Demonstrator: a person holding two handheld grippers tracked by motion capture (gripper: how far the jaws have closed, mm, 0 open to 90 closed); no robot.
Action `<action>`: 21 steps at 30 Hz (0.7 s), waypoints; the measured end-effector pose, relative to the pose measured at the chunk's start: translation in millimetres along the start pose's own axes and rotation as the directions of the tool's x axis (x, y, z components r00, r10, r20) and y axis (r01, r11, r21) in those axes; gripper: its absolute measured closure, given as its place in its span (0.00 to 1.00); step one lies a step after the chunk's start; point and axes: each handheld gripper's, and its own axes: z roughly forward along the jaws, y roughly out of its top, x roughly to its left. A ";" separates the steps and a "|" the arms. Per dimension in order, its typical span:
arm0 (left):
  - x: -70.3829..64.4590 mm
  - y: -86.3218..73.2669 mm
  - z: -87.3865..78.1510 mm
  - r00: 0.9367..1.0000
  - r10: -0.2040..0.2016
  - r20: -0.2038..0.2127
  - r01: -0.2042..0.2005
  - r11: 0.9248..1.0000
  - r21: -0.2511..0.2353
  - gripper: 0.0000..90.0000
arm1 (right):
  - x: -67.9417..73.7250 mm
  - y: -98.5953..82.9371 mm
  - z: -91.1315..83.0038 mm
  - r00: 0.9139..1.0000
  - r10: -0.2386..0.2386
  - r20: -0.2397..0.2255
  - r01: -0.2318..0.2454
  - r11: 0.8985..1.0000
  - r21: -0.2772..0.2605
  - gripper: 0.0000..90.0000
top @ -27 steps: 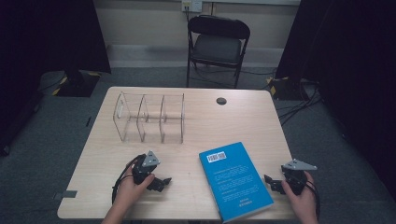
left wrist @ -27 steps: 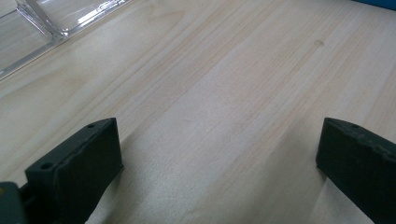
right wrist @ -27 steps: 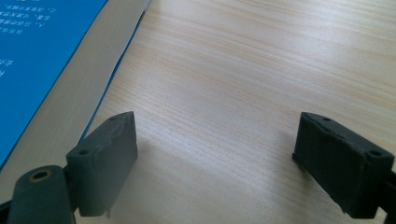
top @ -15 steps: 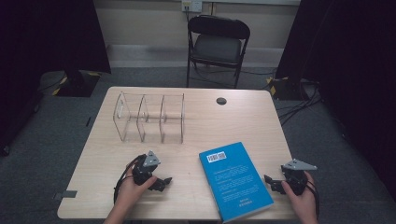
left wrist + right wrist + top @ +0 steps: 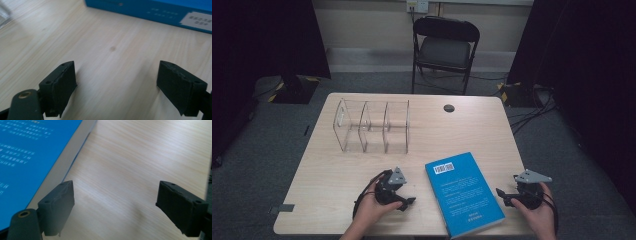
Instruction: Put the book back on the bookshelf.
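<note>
Blue book lay flat on the pale wooden surface in the lower middle of the high view, its barcode label toward the far end and its near end reaching the front edge. The left gripper sat in the lower left of that frame, held in the person's left hand, just to the left of the book and not touching it. The right gripper sat in the lower right, held in the right hand, with its jaws pointing toward the book's right edge and a narrow strip of bare surface between. A clear three-compartment organiser stood in the upper left part of the surface, well apart from the book, and a small dark round disc lay farther back. A black folding chair stood beyond the far edge.

In the left gripper view, the left gripper had its jaws spread wide, released and gripping nothing, with bare wood grain between them. The book ran along the top of the frame, well above the jaws.

In the right gripper view, the right gripper likewise had its jaws wide apart and empty over bare surface. The book filled the upper left, its pale page edge slanting down to just beside the left-hand jaw; I could not tell whether that jaw touched it.
</note>
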 end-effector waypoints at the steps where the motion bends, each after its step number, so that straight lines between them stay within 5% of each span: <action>1: -6.0 4.2 3.6 1.000 0.024 0.018 -0.024 1.000 0.005 0.17 | 0.4 -0.8 1.4 1.000 0.005 -0.018 -0.005 1.000 -0.004 0.15; 5: -21.6 13.9 12.2 0.997 0.052 0.056 -0.052 0.999 -0.006 0.19 | 5.7 1.8 2.3 0.999 0.007 -0.052 -0.008 1.000 -0.009 0.17; 7: -27.2 17.6 15.4 0.995 0.076 0.071 -0.076 0.997 0.005 0.19 | 5.4 4.7 -0.4 1.000 0.003 -0.015 -0.003 1.000 -0.004 0.17; 8: -29.4 18.6 16.6 0.994 0.084 0.075 -0.085 0.996 0.009 0.19 | 3.3 5.9 -3.1 1.000 0.015 0.003 -0.015 1.000 -0.014 0.17; 11: -33.9 20.6 20.1 0.992 0.102 0.074 -0.103 0.995 0.009 0.16 | -3.5 7.9 -11.6 0.995 0.095 -0.041 -0.098 0.992 -0.079 0.18; 14: -37.2 23.4 21.9 0.991 0.104 0.080 -0.106 0.994 0.015 0.17 | -1.6 6.6 -10.6 0.999 0.027 -0.039 -0.028 0.999 -0.038 0.19; 21: -45.4 27.1 29.3 0.994 0.091 0.067 -0.091 0.996 -0.009 0.16 | 8.3 2.4 -1.3 0.996 -0.024 -0.081 0.024 1.000 0.000 0.26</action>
